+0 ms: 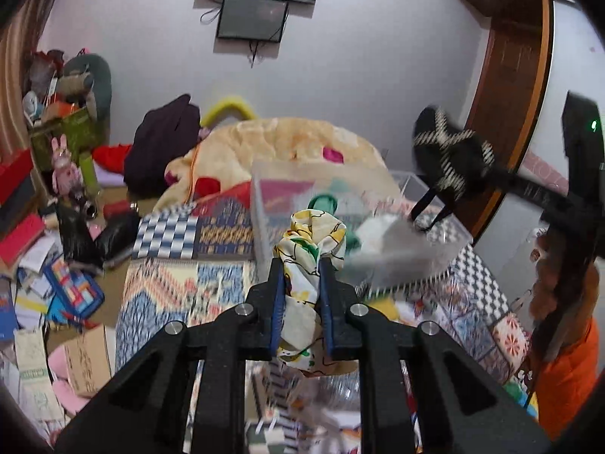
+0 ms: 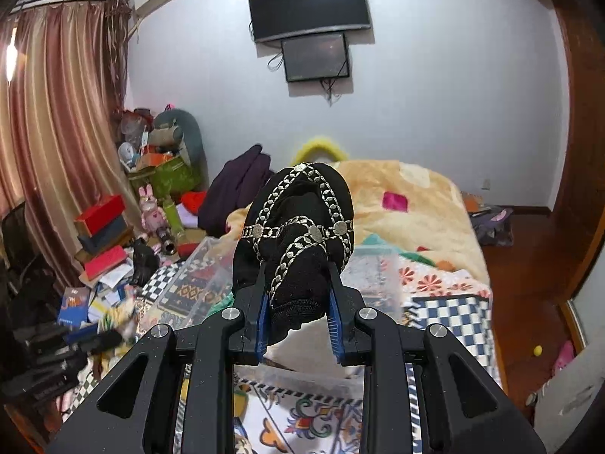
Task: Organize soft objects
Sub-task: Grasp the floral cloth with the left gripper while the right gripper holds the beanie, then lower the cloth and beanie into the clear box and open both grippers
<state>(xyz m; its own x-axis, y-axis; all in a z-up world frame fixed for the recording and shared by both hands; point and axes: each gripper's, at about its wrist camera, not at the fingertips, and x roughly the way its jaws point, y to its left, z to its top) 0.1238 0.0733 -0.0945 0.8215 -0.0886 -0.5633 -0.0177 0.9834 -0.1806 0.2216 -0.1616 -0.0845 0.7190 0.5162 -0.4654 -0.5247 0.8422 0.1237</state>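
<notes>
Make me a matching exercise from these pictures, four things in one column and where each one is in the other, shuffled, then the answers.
1. floral cloth
2. black embroidered cloth
3. clear plastic bin
4. television

A. on the wall
B. in the right gripper
C. on the patterned bedspread
D. in the left gripper

Pairs: 1-D, 2-B, 3-C, 4-A

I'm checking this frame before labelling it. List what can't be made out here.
- Clear plastic bin, left wrist view: contents smeared by motion blur; only green and white shapes show.
- Patterned cloth in the left gripper: its lower end is hidden behind the gripper body.
- Black embroidered fabric in the right gripper, right wrist view: bunched, so the garment type is unclear.
</notes>
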